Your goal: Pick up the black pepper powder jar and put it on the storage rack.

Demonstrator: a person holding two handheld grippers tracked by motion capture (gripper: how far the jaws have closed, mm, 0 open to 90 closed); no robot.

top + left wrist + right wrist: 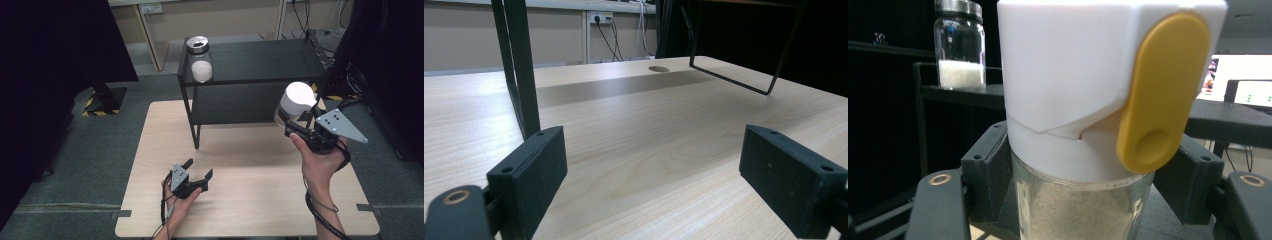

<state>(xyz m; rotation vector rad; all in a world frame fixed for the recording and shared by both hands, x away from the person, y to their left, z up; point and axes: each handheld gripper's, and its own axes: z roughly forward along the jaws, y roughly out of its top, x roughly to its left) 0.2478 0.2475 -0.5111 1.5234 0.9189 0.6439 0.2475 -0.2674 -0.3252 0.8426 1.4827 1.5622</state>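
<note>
Held aloft at the table's [240, 210] right side: a shaker jar [295, 102] with white lid and yellow flap [1160, 90], clamped at its glass body in the right gripper [300, 127] — just in front of the black shelf [260, 65]. On the shelf's top left corner, well apart, a second jar [200, 60] of white grains. Resting low near the front edge, the left gripper [197, 175], jaws spread on nothing. Shaker base cut off in the right gripper view — contents pale, hard to name.

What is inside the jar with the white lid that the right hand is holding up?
The jar holds a fine beige powder behind its clear glass. The white lid with its yellow flap covers the top, so how high the powder reaches is hidden.
</note>
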